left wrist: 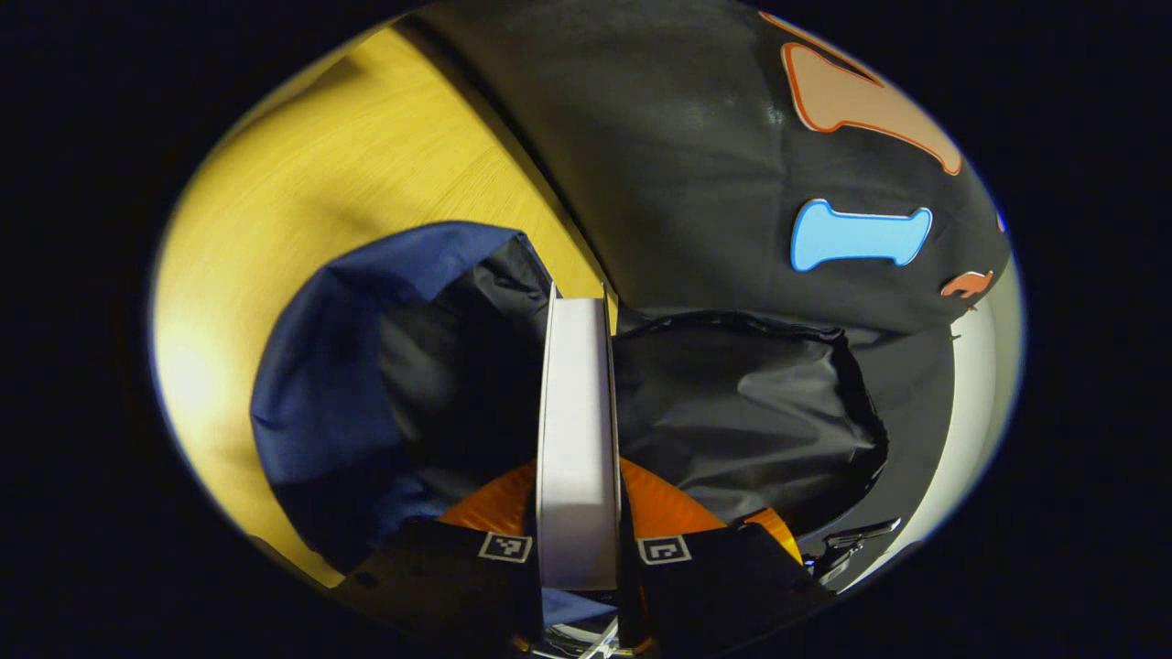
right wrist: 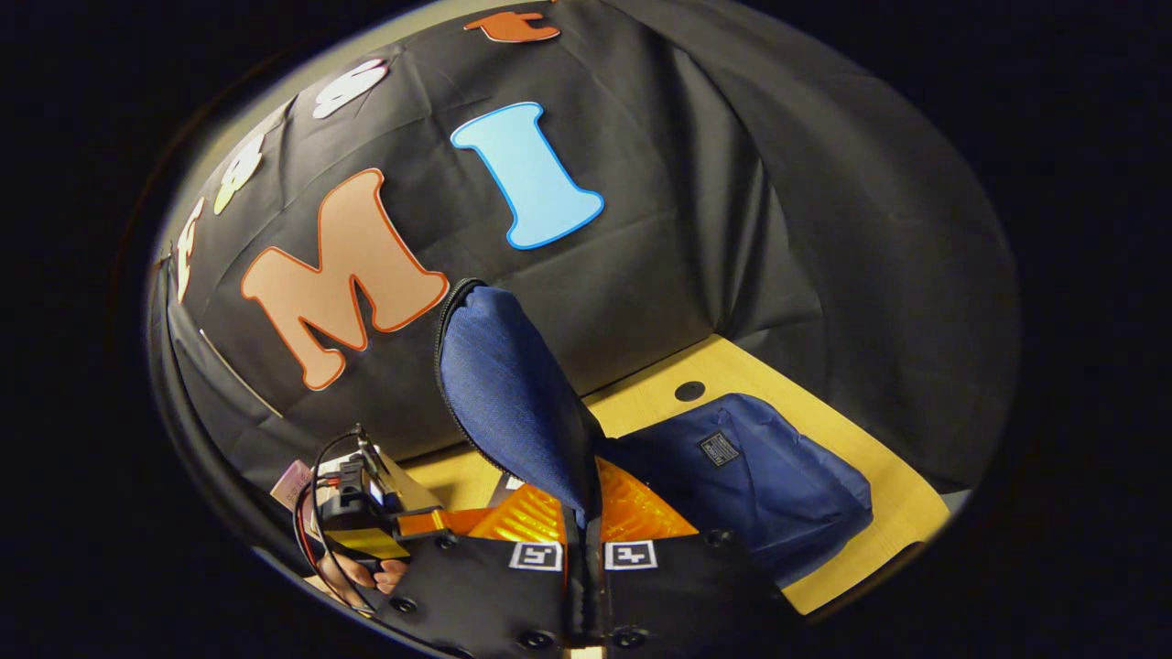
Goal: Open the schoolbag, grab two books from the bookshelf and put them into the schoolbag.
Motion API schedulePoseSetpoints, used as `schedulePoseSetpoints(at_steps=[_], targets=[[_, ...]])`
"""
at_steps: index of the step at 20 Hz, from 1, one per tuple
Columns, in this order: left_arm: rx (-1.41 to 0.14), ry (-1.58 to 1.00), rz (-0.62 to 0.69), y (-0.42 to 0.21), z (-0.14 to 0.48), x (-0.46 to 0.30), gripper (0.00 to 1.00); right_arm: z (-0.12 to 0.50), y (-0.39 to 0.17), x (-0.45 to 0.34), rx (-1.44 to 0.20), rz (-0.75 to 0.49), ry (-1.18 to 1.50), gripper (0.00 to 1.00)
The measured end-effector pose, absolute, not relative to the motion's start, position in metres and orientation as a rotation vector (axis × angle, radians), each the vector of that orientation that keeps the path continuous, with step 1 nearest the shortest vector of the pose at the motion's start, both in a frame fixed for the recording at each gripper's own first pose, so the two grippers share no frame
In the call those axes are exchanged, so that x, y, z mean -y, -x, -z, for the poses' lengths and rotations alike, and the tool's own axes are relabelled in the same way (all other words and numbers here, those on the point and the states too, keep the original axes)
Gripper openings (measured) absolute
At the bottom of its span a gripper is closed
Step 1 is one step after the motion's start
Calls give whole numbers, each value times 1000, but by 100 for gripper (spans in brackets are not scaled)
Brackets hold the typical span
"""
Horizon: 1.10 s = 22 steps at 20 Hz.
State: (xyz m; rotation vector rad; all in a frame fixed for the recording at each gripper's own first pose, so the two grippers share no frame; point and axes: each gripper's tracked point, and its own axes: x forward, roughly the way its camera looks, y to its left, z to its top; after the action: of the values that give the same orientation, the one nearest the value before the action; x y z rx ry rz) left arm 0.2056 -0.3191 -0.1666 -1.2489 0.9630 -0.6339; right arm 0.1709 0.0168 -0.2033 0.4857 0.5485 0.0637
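In the left gripper view my left gripper [left wrist: 577,549] is shut on a white book [left wrist: 575,430], held edge-on and pointing into the open mouth of the blue schoolbag [left wrist: 320,384], whose dark lining [left wrist: 732,412] spreads to both sides. In the right gripper view my right gripper [right wrist: 583,549] is shut on the schoolbag's blue flap [right wrist: 513,384], holding it raised upright with its zipper edge to the left. The schoolbag's body [right wrist: 760,485] lies on the wooden table behind. My left gripper [right wrist: 352,499] and the hand holding it appear at the lower left there.
The yellow wooden table [left wrist: 302,192] stretches left of the bag and ends at the black cloth wall [left wrist: 696,156]. A round hole [right wrist: 689,391] sits in the tabletop behind the bag. A white surface [left wrist: 975,384] runs along the right of the left gripper view.
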Motion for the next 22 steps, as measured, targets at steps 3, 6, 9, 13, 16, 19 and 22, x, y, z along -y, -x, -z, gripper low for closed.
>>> schedulePoseSetpoints(at_steps=[3,6,9,13,16,19,22], targets=[[-958,1300,626,-201,172,332,28,204,-172,-16,-549,-68,-480,3],[-980,1305,632,-193,179,348,29,204,-173,-16,-550,-66,-477,5],[-993,1319,621,-190,184,352,28,205,-172,-13,-551,-65,-475,5],[-999,1315,620,-191,183,354,28,206,-172,-12,-551,-60,-477,5],[-978,1292,608,-193,185,352,28,205,-173,-12,-552,-58,-482,5],[-983,1280,609,-192,185,353,29,206,-171,-11,-555,-58,-482,5],[-1000,1244,616,-189,188,354,31,207,-173,-12,-557,-57,-484,5]])
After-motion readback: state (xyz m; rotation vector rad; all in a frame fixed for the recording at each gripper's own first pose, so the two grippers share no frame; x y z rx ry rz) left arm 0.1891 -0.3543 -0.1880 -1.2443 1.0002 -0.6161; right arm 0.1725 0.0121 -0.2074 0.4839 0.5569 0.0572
